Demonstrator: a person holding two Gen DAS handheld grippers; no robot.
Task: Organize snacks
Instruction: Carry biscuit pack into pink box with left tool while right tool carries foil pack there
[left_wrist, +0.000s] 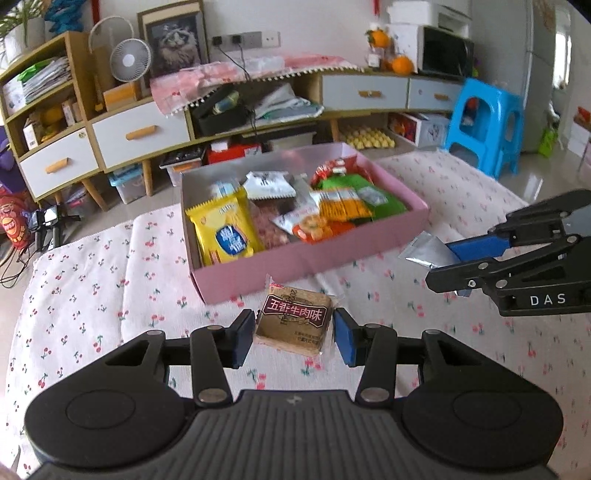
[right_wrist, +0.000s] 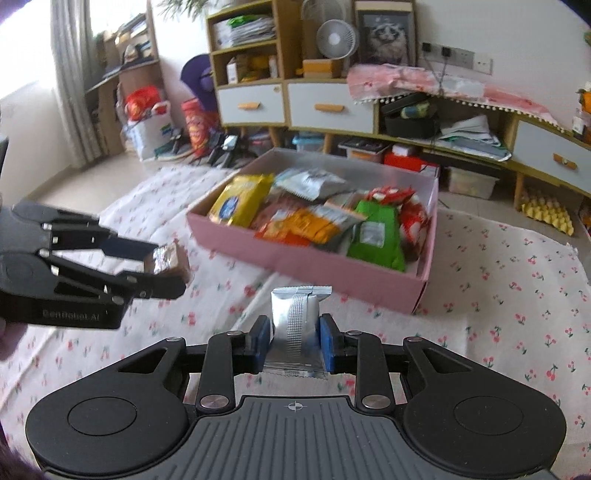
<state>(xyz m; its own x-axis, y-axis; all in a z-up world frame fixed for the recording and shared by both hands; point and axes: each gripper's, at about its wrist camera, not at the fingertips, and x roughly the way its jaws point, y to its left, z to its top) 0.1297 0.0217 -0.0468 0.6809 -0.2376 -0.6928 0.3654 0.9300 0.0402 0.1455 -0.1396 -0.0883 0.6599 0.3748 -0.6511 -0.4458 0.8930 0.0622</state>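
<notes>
My left gripper (left_wrist: 293, 334) is shut on a brown snack packet (left_wrist: 295, 319) with a dark red label, held above the cherry-print cloth just in front of the pink box (left_wrist: 258, 269). My right gripper (right_wrist: 294, 339) is shut on a silver foil packet (right_wrist: 295, 325), seam side up, also short of the pink box (right_wrist: 351, 273). The box holds several snacks, among them a yellow bag (left_wrist: 223, 230) and a green bag (right_wrist: 375, 236). Each gripper shows in the other's view: the right gripper (left_wrist: 448, 264) with the silver packet (left_wrist: 428, 253), the left gripper (right_wrist: 162, 269) with the brown packet (right_wrist: 168, 258).
The cherry-print cloth (left_wrist: 92, 295) covers the surface around the box. Behind stand a low cabinet with white drawers (left_wrist: 140, 133), a small fan (left_wrist: 130, 60), a blue plastic stool (left_wrist: 484, 122) and floor clutter.
</notes>
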